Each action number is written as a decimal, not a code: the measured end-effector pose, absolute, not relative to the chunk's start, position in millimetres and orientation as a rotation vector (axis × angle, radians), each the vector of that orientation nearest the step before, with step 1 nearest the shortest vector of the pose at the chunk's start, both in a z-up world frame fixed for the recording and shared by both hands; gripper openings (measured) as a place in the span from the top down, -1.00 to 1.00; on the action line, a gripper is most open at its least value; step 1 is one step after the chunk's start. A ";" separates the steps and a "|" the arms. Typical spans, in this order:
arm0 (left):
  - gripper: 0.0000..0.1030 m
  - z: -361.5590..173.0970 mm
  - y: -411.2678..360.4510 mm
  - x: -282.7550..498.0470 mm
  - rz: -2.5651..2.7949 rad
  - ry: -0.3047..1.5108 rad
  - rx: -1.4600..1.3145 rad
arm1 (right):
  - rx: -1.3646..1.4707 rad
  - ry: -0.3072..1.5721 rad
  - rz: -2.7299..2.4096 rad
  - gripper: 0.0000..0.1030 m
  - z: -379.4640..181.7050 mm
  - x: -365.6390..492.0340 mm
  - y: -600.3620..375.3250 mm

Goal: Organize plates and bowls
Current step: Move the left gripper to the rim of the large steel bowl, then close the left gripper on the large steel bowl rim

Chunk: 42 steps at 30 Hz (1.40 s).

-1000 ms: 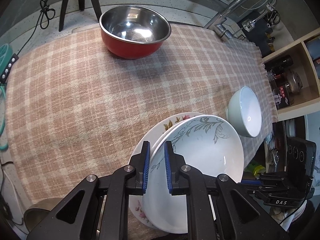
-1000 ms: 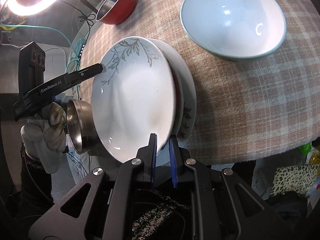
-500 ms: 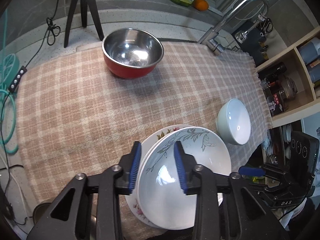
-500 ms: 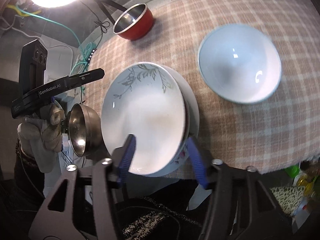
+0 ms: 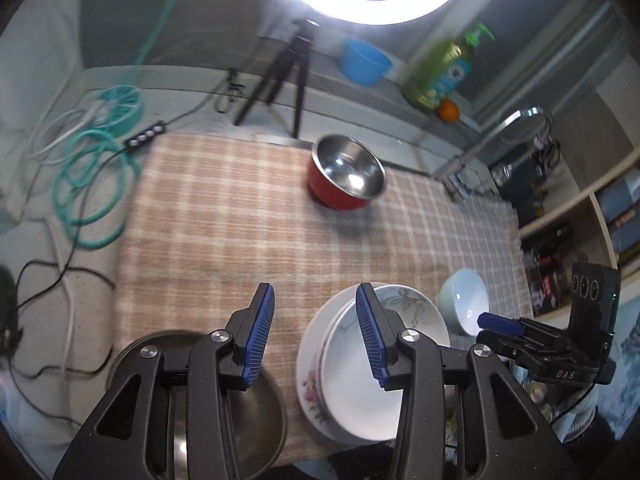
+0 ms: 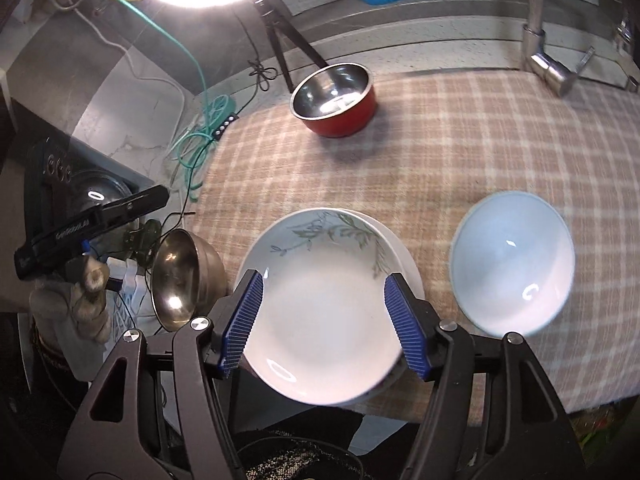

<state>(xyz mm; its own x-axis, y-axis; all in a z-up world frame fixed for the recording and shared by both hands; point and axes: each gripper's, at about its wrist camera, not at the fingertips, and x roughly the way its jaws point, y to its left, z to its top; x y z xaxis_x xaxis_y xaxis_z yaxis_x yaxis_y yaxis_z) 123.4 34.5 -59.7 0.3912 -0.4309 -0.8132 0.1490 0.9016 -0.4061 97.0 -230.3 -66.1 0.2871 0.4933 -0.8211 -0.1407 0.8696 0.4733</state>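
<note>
The leaf-patterned plate (image 6: 324,316) sits stacked on the checked cloth (image 6: 460,152), below the right gripper (image 6: 324,324), whose 2 empty jaws are opening. The left gripper (image 5: 316,334), beside the plate, gapes empty.

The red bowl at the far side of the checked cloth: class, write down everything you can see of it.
The red bowl has a red outside and a shiny steel inside with a bright rim. It stands upright and looks empty, alone on the far part of the checked cloth, in front of a black tripod. Nothing else touches it; both claws are well away, near the plates.
</note>
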 end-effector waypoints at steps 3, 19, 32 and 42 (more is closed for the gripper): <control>0.21 -54.9 57.7 107.4 -0.291 1.074 -0.318 | 0.314 1.221 0.484 -0.28 -66.6 105.4 -214.8; 0.21 -87.7 152.4 20.6 0.057 1.050 -0.541 | 0.141 1.249 0.772 -0.28 -75.8 131.1 -104.5; 0.21 -125.3 164.8 -3.8 0.094 1.066 -0.670 | 0.044 1.348 0.855 0.15 -112.8 130.6 -44.1; 0.26 -140.6 168.0 -3.8 0.061 1.082 -0.742 | 0.041 1.413 0.842 0.50 -134.2 132.2 -30.8</control>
